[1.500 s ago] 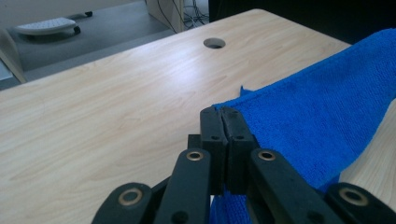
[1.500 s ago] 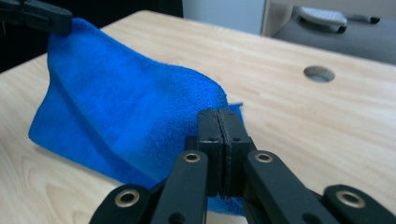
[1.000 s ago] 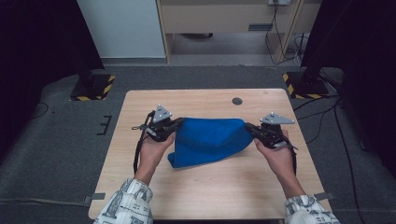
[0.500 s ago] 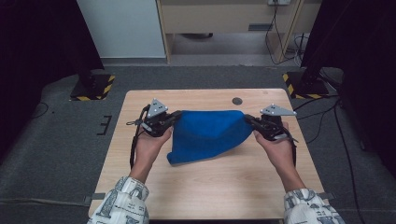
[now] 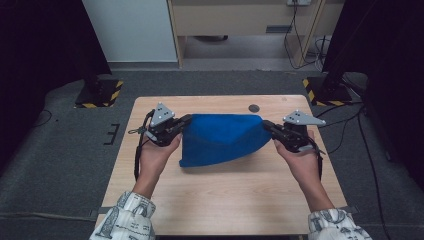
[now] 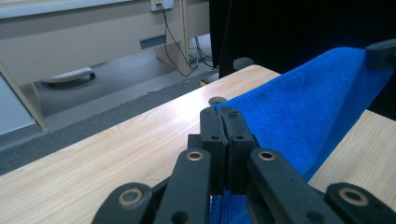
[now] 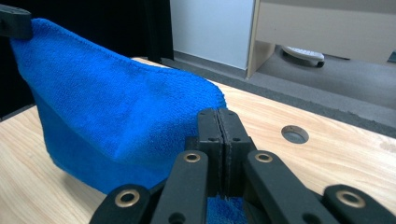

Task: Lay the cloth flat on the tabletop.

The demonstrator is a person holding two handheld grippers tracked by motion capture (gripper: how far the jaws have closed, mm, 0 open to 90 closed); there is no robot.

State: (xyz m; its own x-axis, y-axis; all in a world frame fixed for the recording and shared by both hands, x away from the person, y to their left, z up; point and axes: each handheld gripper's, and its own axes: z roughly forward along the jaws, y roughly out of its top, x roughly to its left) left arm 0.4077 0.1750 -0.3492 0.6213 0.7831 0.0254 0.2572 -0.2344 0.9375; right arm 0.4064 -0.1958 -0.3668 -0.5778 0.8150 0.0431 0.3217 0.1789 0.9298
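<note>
**Blue towel slung between both tongs, over counter**

Wooden counter [image 5: 225,200] underneath, bare apart from a round grommet hole [image 5: 254,108] near the far edge. Blue towel [image 5: 222,140] stretched left-to-right across counter middle, long axis along the line joining the two tongs, top edge taut, lower part sagging toward the near side, apparently touching the wood at the near-left corner. Left tongs [image 5: 186,120] clamped on the towel's left top corner, jaws pressed together on cloth in the left gripper view [image 6: 225,116]. Right tongs [image 5: 265,125] clamped on the right top corner, same pinch [image 7: 218,119]. Both equally near, one corner each. Likely next: carry top edge toward the near side to fold, hands level and in step; uneven pull skews the fold.
</note>
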